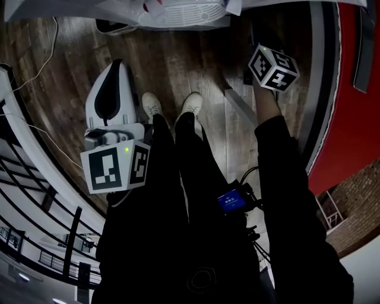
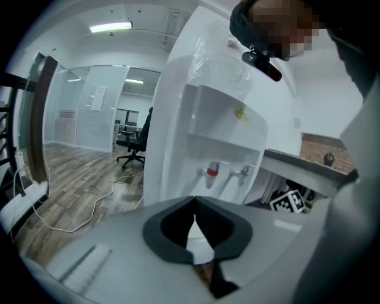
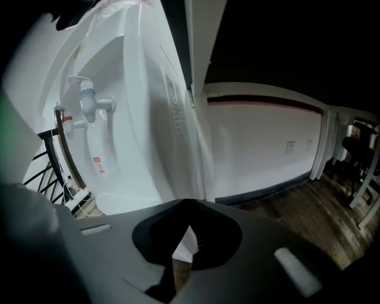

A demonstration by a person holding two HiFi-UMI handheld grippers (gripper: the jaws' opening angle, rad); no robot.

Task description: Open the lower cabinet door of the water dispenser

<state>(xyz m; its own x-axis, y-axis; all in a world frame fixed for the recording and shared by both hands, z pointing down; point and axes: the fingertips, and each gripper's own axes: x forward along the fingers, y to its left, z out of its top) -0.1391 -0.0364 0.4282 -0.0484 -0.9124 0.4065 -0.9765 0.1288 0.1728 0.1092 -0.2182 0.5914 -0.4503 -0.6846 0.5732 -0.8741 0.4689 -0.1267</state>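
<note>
The white water dispenser point(image 2: 219, 119) stands ahead in the left gripper view, with a red tap point(image 2: 212, 173) and a second tap point(image 2: 242, 173) in its recess. Its lower front is mostly hidden behind my left gripper point(image 2: 195, 200), whose jaws meet with nothing between them. In the right gripper view the dispenser point(image 3: 142, 119) is seen from its side, close by, with the drip tray point(image 3: 119, 203) low down. My right gripper point(image 3: 189, 205) is shut and empty, short of the dispenser's corner. From the head view, the left gripper point(image 1: 120, 64) and right gripper point(image 1: 249, 74) both point toward the dispenser's top point(image 1: 178, 13).
The person's legs and white shoes point(image 1: 193, 104) stand on the wood floor between the grippers. A cable point(image 2: 77, 219) trails over the floor at left, and an office chair point(image 2: 138, 142) stands far back. A black railing point(image 1: 35, 178) lies left, a red wall point(image 1: 350, 107) right.
</note>
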